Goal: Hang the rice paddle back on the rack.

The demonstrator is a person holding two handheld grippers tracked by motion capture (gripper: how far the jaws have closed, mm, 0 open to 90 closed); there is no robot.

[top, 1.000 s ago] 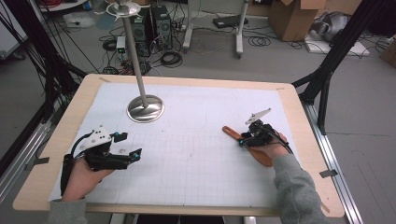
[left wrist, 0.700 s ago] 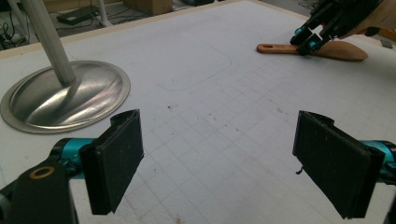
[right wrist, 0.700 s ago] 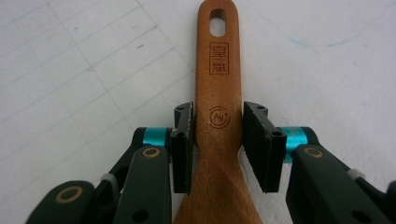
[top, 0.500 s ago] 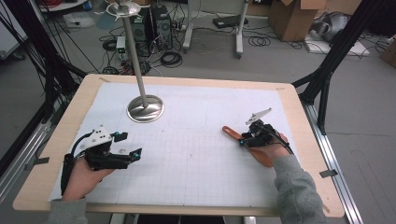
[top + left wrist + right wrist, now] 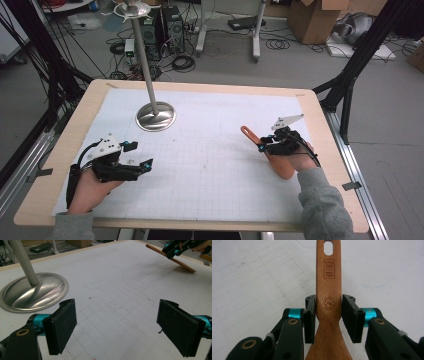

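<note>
Two hand-held grippers, each black with turquoise collars behind flat, dusty black pads and brass-coloured rivets at the linkages. The left gripper [image 5: 145, 165] carries a white housing and a looping black cable; the right gripper [image 5: 261, 145] bears a grey three-cornered plate. The person wears grey sleeves [image 5: 322, 207], ribbed at the cuffs.

I'm working in a lab or workshop room. My table [image 5: 320, 107] is a plywood board under a white gridded mat [image 5: 210, 150], framed by black metal struts [image 5: 350, 75]. Beyond it the grey floor holds tangled cables [image 5: 182, 62], computer towers [image 5: 167, 25] and cardboard boxes [image 5: 312, 17].
</note>
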